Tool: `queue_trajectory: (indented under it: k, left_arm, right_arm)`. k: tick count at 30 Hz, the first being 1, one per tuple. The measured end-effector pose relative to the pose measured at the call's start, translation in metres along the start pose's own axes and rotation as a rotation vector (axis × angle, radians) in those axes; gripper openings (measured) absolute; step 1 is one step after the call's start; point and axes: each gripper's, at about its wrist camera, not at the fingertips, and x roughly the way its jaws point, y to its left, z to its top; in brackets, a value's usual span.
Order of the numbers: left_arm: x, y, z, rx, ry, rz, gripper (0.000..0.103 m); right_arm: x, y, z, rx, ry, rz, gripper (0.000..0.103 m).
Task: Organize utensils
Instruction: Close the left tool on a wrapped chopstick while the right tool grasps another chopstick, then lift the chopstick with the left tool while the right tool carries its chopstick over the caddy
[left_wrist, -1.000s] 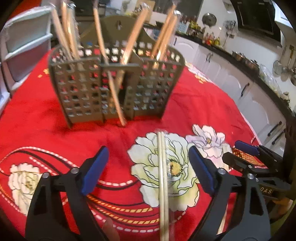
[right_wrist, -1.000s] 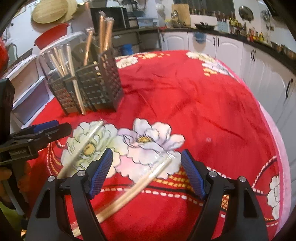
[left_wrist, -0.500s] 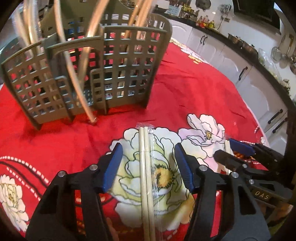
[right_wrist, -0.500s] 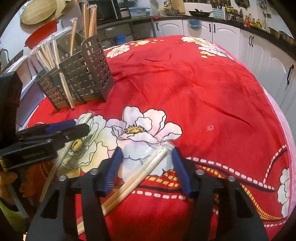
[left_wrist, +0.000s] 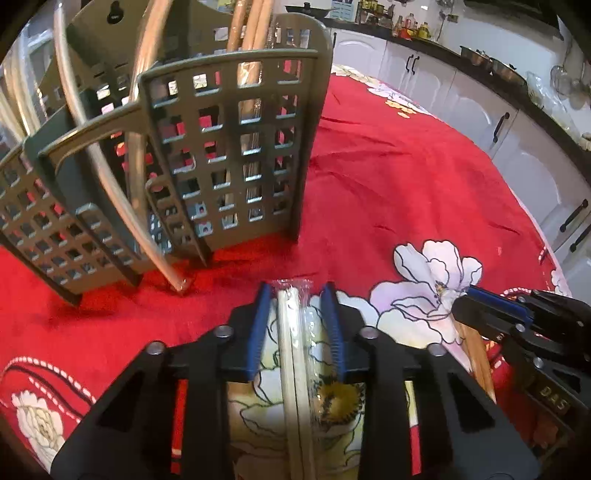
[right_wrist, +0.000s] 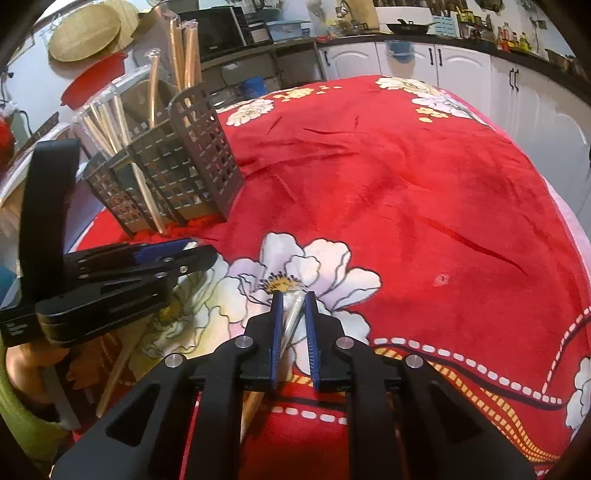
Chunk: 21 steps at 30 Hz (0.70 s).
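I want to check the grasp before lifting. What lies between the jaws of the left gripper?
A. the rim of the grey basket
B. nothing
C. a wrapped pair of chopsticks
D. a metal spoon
C: in the left wrist view the left gripper has its blue jaws closed around a wrapped pair of chopsticks lying on the red tablecloth.

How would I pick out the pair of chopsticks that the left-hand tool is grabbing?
Find the grey slotted utensil basket standing on the red flowered tablecloth. Just in front of it, the left gripper has just been closing its blue pads around a pale pair of chopsticks in a clear wrapper. Unlike the chopsticks standing in the basket, this pair lies flat on a yellow-centred flower.
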Motion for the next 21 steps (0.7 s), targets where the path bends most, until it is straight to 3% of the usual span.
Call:
queue_trajectory:
  k: [4,8,21]
  left_arm:
    - [-0.003,0.001,0.002,0.005,-0.005,-0.007,0.007]
    - [-0.011,0.006,0.005,-0.023,-0.021,-0.035,0.006]
    - [-0.09,0.052,-0.003,-0.132,-0.2,-0.066,0.006]
  right_arm:
    - [-0.005,0.004,0.002,-0.011,-0.014,0.019,0.011]
    - [-0.009,0.009,0.005,-0.022,-0.027,0.029,0.01]
    - [-0.031,0.047,0.024,-0.108,-0.104,0.071,0.007]
